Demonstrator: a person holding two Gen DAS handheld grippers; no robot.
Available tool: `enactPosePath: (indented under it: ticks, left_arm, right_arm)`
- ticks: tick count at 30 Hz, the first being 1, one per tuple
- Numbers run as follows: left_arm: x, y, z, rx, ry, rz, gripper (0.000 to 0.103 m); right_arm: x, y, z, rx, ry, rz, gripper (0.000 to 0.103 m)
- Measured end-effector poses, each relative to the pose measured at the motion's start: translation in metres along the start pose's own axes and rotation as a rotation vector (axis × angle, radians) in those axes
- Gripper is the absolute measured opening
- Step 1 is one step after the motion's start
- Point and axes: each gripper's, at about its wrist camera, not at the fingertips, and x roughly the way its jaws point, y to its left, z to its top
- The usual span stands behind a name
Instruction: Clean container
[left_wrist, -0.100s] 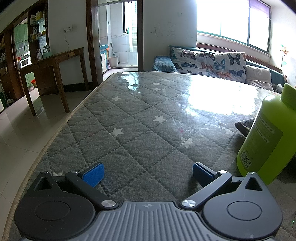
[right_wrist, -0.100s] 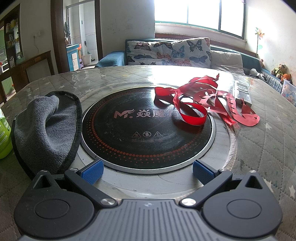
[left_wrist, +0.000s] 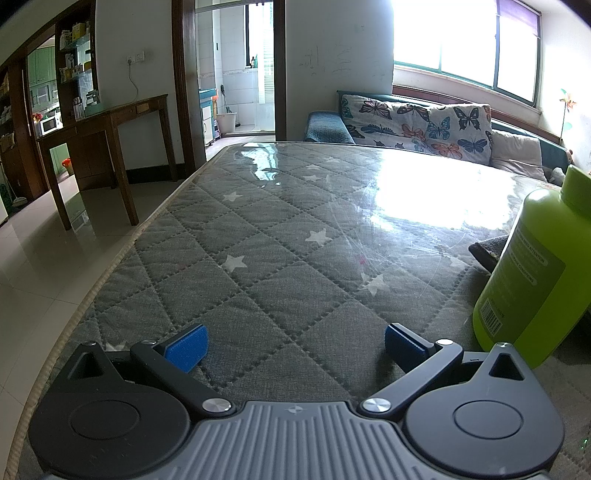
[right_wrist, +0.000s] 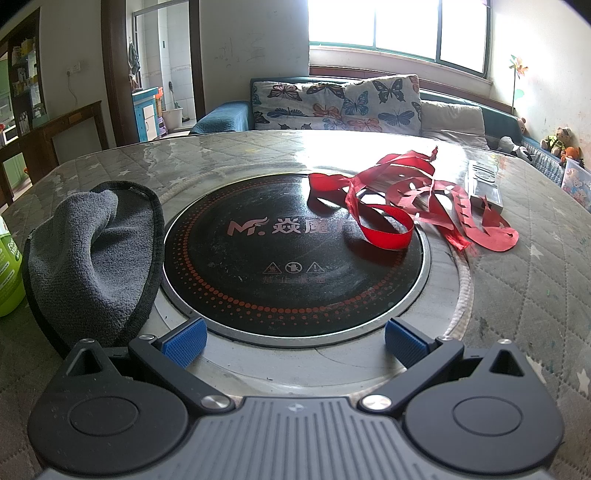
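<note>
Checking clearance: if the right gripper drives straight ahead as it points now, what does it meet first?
The right gripper is open and points over the black cooktop; nothing stands on the near part. Straight on, the red ribbon is probably the first thing met, though height is unclear. The cloth lies off to the left.

A: What colour is the table cover (left_wrist: 280, 258)?
B: Grey, quilted in diamonds with white stars. At three o'clock, a lime-green bottle (left_wrist: 535, 280).
A: And the round cooktop (right_wrist: 291, 254)?
B: Black, ringed with red dots. Red ribbon (right_wrist: 384, 225) at one o'clock, grey cloth (right_wrist: 92, 258) with a black edge at nine.
</note>
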Motion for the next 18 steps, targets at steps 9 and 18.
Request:
enactPosePath:
  ticks: [9, 18]
  left_arm:
    - [-0.0059, -0.0017, -0.0023, 0.005, -0.001, 0.004, 0.103]
    - [-0.0050, -0.0024, -0.0016, 0.015, -0.001, -0.012, 0.103]
  right_arm:
    - [-0.0004, 0.0000, 0.0001, 0.000, 0.000, 0.000, 0.103]
    - [0.0003, -0.0003, 0.0000, 0.000, 0.000, 0.000, 0.103]
